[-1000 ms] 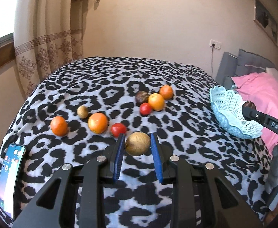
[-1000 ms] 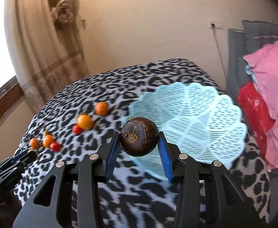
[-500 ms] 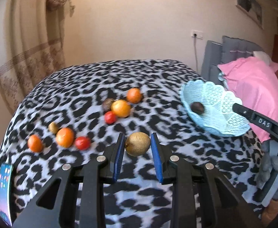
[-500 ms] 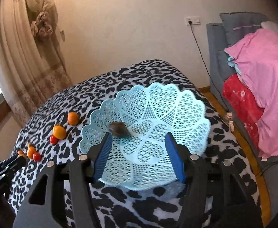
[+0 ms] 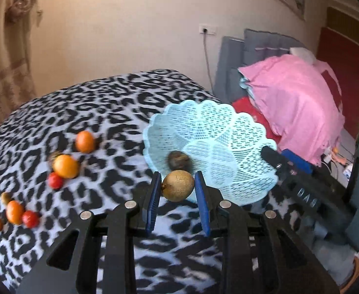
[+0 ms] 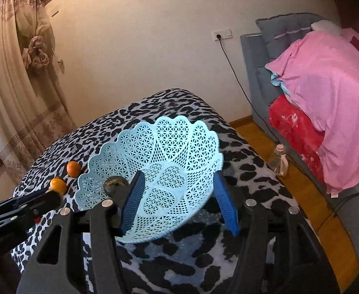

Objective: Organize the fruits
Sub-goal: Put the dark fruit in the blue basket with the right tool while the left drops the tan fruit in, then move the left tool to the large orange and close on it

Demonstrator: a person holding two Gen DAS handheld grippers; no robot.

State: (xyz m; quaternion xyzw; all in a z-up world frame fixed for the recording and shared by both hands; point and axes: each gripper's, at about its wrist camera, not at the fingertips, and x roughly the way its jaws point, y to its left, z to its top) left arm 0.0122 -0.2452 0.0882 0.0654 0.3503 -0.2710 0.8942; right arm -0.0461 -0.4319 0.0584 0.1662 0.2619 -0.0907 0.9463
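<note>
Left gripper [image 5: 177,191]: blue pads pressed against both sides of a round tan-brown fruit [image 5: 178,185], which is lifted off the cloth just in front of the basket's near rim.
Right gripper [image 6: 178,202]: jaws spread apart with nothing gripped between them — the basket's near side fills the gap. The right pad sits outside the basket wall; whether it touches the wall I cannot tell.
Basket [image 5: 228,132]: pale blue plastic lattice with a scalloped edge, resting tilted on the bed near its right side.
Dark brown fruit [image 5: 178,159]: lying inside the basket, low against its left wall; slightly blurred.
Fruit left on the bed: an orange [image 5: 85,141], a larger orange [image 5: 66,166] with a small red fruit [image 5: 55,180] touching it, and farther left a cluster of two oranges [image 5: 14,211], a red fruit [image 5: 30,218] and a small brownish one, well apart from the basket.
Bed cover [image 5: 93,103]: black-and-white leopard print.
Writing: the letters "DAS" [image 5: 306,197] on the right gripper's black arm, seen from the left wrist camera — no other readable text.
Surroundings: pink blanket [image 6: 326,93], wall socket [image 6: 221,34] with a cable, tied-back curtain [image 6: 32,49].
</note>
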